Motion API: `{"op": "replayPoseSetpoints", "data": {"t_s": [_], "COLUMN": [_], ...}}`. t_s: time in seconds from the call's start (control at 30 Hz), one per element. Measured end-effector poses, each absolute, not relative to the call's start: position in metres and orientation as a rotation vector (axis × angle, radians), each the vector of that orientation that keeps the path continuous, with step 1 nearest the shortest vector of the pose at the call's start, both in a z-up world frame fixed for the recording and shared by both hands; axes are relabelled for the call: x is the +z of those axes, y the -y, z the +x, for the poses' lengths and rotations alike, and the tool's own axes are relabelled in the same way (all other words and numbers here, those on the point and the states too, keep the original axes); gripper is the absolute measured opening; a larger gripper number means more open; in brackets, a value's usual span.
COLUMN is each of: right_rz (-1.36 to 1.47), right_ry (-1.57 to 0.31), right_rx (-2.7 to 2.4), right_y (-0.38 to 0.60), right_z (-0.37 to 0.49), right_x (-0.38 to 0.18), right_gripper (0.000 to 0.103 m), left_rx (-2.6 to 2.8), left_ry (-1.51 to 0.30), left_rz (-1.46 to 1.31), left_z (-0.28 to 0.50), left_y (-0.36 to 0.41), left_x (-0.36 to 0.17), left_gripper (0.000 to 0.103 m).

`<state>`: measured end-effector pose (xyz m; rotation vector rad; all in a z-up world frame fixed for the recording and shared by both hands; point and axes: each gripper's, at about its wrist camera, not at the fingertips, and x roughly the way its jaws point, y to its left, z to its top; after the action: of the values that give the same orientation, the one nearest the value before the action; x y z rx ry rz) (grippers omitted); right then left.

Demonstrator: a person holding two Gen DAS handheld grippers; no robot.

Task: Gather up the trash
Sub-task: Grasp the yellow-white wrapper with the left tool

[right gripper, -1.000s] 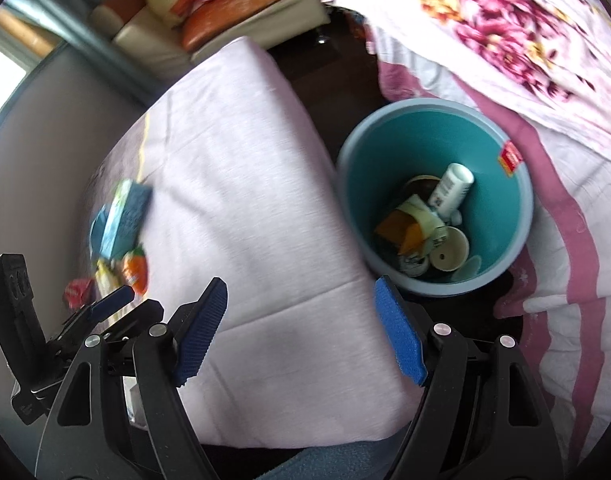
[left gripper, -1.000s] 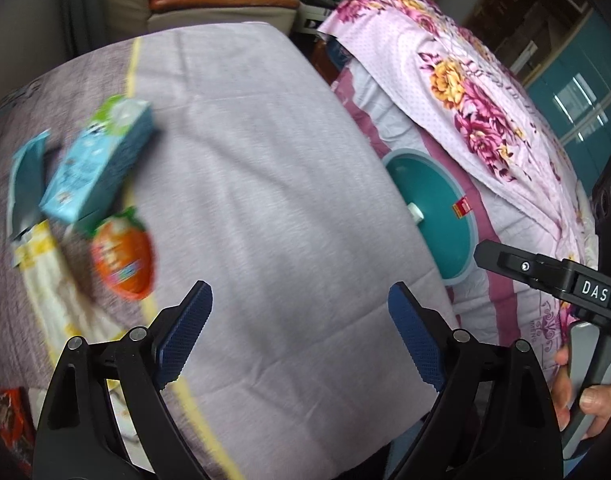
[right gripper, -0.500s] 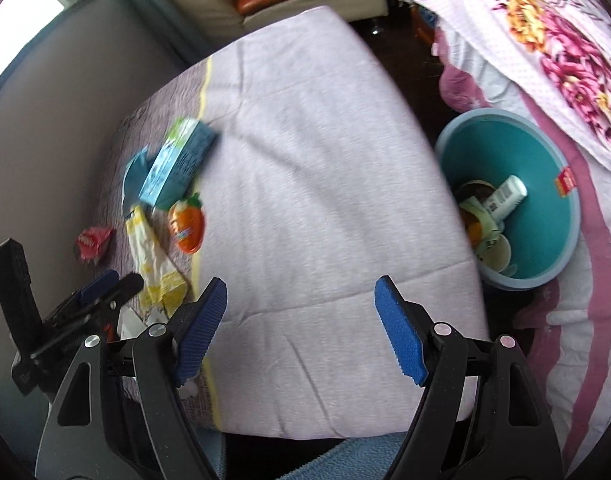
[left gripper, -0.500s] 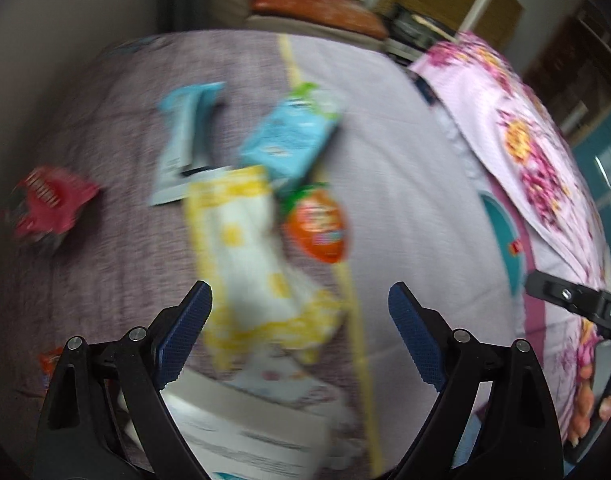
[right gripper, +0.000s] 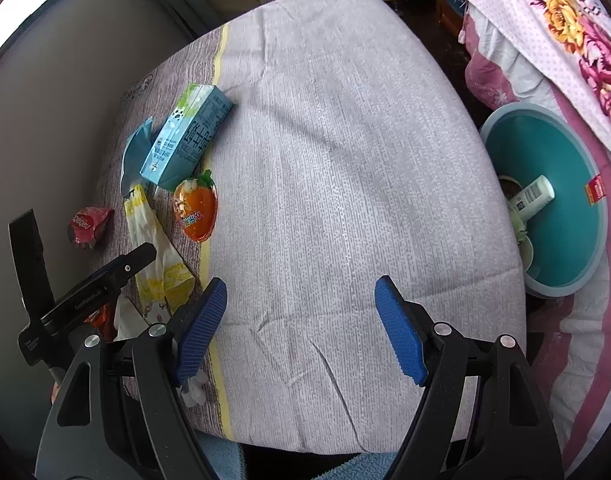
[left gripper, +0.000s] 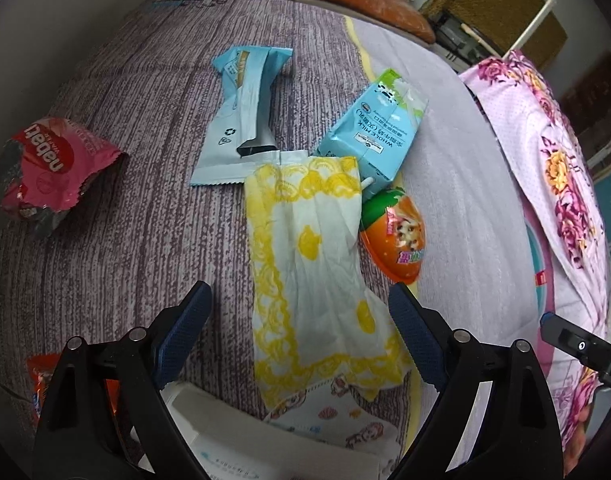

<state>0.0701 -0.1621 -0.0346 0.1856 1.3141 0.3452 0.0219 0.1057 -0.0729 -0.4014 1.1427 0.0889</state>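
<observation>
The left gripper point(left gripper: 299, 322), jaws apart, hovers over a crumpled white-and-yellow paper napkin point(left gripper: 317, 264) lying against the blue milk carton point(left gripper: 375, 128) and orange carrot-shaped plastic capsule point(left gripper: 397, 236). The right gripper point(right gripper: 301, 328), jaws apart, holds nothing; the round teal plastic bin point(right gripper: 565, 216) stands beside the mattress.

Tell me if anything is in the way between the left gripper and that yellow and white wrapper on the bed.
Nothing visible blocks it. The left gripper hangs with its jaws open directly over the yellow and white wrapper, which lies flat on top. The orange carrot-shaped pack and the milk carton touch its right edge, so a wide grab may catch them.
</observation>
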Motion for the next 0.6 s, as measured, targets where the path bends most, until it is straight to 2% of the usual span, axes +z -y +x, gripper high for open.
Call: {"op": "replayPoseSetpoints", "data": {"t_s": [0.17, 0.23, 0.27, 0.33, 0.37, 0.4, 0.43, 0.6], "right_rz": [0.182, 0.177, 0.172, 0.168, 0.166, 0.162, 0.159, 0.103], "right_ry": [-1.323, -1.323, -1.324, -1.324, -1.324, -1.324, -1.324, -1.295], "right_rx": [0.355, 0.36, 0.364, 0.369, 0.371, 0.374, 0.377, 0.403], "right_y": [0.157, 0.155, 0.152, 0.149, 0.148, 0.146, 0.143, 0.12], "right_z": [0.075, 0.077, 0.079, 0.081, 0.081, 0.082, 0.083, 0.09], "right_x": [-0.039, -0.04, -0.04, -0.041, -0.041, -0.042, -0.042, -0.041], "right_gripper": [0.073, 0.073, 0.073, 0.073, 0.073, 0.073, 0.073, 0.073], "left_rx": [0.093, 0.104, 0.105, 0.121, 0.124, 0.121, 0.11, 0.074], "left_ry": [-1.136, -1.126, -1.123, -1.11, -1.109, -1.105, -1.099, -1.053], "left_rz": [-0.382, -0.366, -0.364, -0.349, -0.348, -0.354, -0.367, -0.395], "left_z": [0.026, 0.026, 0.026, 0.027, 0.026, 0.026, 0.025, 0.017], "left_y": [-0.098, -0.096, -0.096, -0.095, -0.096, -0.098, -0.1, -0.116], "left_x": [-0.077, -0.077, -0.076, -0.075, -0.075, -0.074, -0.073, -0.06], "left_gripper": [0.089, 0.081, 0.076, 0.049, 0.039, 0.018, 0.011, 0.01]}}
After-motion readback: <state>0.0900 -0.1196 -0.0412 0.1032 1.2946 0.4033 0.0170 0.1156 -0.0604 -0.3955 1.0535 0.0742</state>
